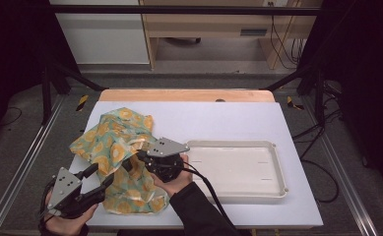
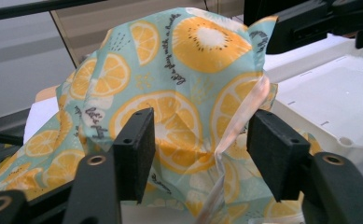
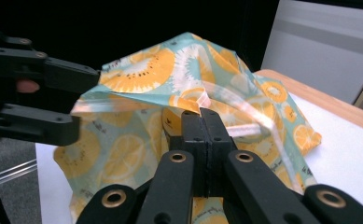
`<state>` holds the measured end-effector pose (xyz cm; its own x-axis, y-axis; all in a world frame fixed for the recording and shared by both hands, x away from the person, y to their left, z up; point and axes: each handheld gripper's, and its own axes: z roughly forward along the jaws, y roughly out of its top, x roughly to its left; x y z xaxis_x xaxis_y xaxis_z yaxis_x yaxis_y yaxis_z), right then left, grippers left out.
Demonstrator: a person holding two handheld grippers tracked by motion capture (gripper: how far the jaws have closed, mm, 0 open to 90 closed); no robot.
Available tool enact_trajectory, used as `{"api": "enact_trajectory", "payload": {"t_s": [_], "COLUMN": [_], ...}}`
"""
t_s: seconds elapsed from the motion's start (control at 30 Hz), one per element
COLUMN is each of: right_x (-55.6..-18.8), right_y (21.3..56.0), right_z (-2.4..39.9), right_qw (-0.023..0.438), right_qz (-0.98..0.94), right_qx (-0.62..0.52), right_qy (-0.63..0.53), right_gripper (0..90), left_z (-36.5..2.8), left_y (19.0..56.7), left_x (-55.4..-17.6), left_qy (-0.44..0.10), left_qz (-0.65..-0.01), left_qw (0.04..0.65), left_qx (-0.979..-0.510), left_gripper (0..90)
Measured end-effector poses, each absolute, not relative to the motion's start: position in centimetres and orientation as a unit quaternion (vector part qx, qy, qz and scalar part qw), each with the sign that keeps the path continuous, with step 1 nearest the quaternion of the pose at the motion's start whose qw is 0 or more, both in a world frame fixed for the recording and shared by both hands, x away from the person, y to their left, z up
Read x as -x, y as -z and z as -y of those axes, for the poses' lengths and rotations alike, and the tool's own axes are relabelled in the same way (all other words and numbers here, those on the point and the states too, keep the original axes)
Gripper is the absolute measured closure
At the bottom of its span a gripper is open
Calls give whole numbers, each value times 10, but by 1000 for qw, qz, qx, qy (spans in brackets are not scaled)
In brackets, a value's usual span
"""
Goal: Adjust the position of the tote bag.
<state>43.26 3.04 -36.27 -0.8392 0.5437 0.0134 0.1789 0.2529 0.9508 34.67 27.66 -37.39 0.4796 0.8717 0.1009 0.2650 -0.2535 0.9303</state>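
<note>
The white surface (image 1: 204,120) carries two things: a shallow white tray (image 1: 277,169) lying empty just to the right of the right tongs, and a citrus-printed zip bag (image 1: 115,142), teal with orange slices, which spreads from between the two tongs out beyond them and toward the left. The right tongs (image 3: 202,116) are pinched fully together on an upper edge of the bag, near its clear zip strip (image 3: 244,105), and hold that part lifted so the film tents up in front of them. The left tongs (image 2: 200,147) stand wide apart with the bag's crumpled middle and a length of the clear strip between their jaws, gripping nothing so far. The chief risk, judging from this, is that the single pinch on thin, slick film slips if the right hand pulls toward the tray, dropping the bag in a heap back on the surface. If the left tongs bite where they now stand, they would probably catch both layers and a fold together, so the mouth could not be opened or the bag spread flat. A smaller risk is that a trailing corner drags against the tray's near rim and snags.
</note>
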Motion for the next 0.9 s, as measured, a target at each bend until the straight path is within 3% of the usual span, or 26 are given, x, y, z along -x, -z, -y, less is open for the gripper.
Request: {"api": "enact_trajectory", "payload": {"t_s": [0.23,0.33,0.37,0.4,0.5,0.63,0.9], "right_x": [-430,-428,-428,-428,-428,-429,-431], "right_y": [353,350,350,350,350,352,362], "right_z": [-31,-31,-31,-30,-30,-30,-15], "right_qw": [166,169,169,169,169,173,175], "right_qz": [-770,-768,-768,-768,-768,-768,-766], "right_qx": [-227,-222,-222,-222,-222,-226,-237], "right_qy": [-573,-576,-576,-576,-576,-573,-572], "right_gripper": [900,900,900,900,900,890,685], "left_z": [-263,-261,-260,-261,-262,-266,-268], "left_y": [368,368,369,369,368,364,347], "left_x": [-359,-365,-367,-368,-370,-370,-372], "left_qy": [-325,-320,-320,-319,-315,-308,-303], "left_qz": [-390,-392,-394,-394,-393,-392,-387], "left_qw": [449,442,440,438,439,451,475], "left_qx": [-736,-741,-741,-742,-744,-740,-730], "left_gripper": [566,716,716,792,857,895,898]}}
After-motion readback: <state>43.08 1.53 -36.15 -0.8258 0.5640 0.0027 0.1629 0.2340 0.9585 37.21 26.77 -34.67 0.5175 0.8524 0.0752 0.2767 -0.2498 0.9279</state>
